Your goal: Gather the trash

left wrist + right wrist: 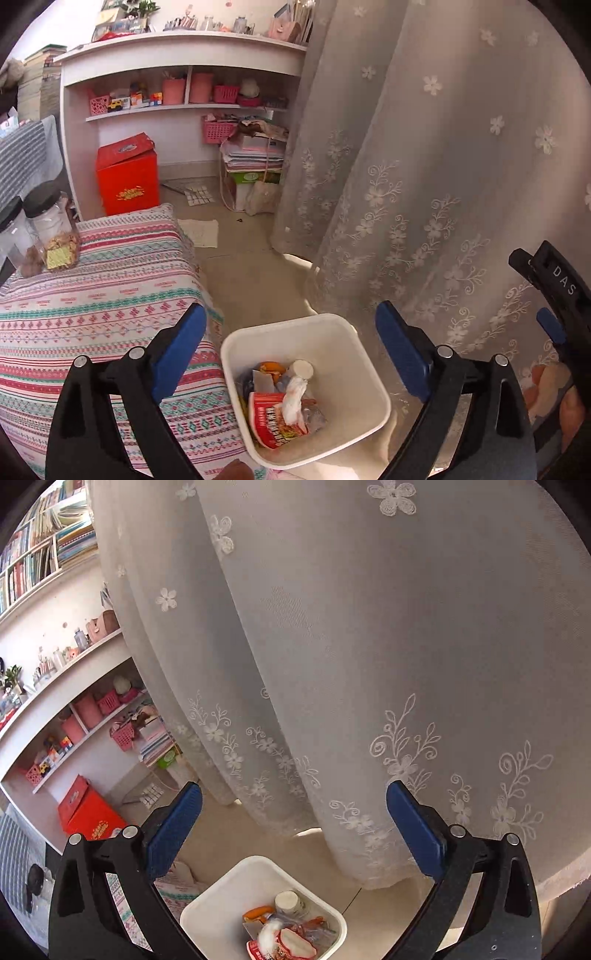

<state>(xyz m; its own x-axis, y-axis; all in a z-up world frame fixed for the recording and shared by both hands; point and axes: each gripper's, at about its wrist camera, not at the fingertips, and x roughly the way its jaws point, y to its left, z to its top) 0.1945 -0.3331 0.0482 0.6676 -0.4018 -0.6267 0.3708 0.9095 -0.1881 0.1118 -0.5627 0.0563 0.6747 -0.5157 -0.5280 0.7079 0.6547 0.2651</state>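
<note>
Both hand-held grippers stand over the white bin (pixel 306 387), which sits on the floor (pixel 240 273) between the bed's near corner and the hem of the lace curtain (pixel 424 166).

Left hand-held gripper (pixel 291 350): jaws spread wide, nothing between the blue pads. The bin's mouth lies straight ahead and below, framed almost squarely between the two fingers.

Right hand-held gripper (pixel 295 825): jaws likewise wide, empty. From its view the bin (pixel 221 904) sits lower and nearer the bottom edge, so this one looks down from a little farther back. Its tip shows at the far right edge of the left view, just beside the curtain.

Trash in the bin: a red printed wrapper (pixel 271 421), a crumpled white tissue (pixel 293 400) lying on it, a small white lidded cup (pixel 303 369) toward the far wall, an orange scrap (pixel 271 368) beside it. All rest below the rim, heaped toward the bed side.

Bed, patterned cover (pixel 92 295): two dark-lidded jars (pixel 51 225) at its far left edge. They look like stored food, not rubbish. A pale sheet (pixel 199 230) lies flat on the floor past the bed's far corner.

Judgement: both drops look done. If more is to be gathered, the likeliest piece is that sheet, ahead and left of the bin; the left hand-held gripper is on the nearer side.
</note>
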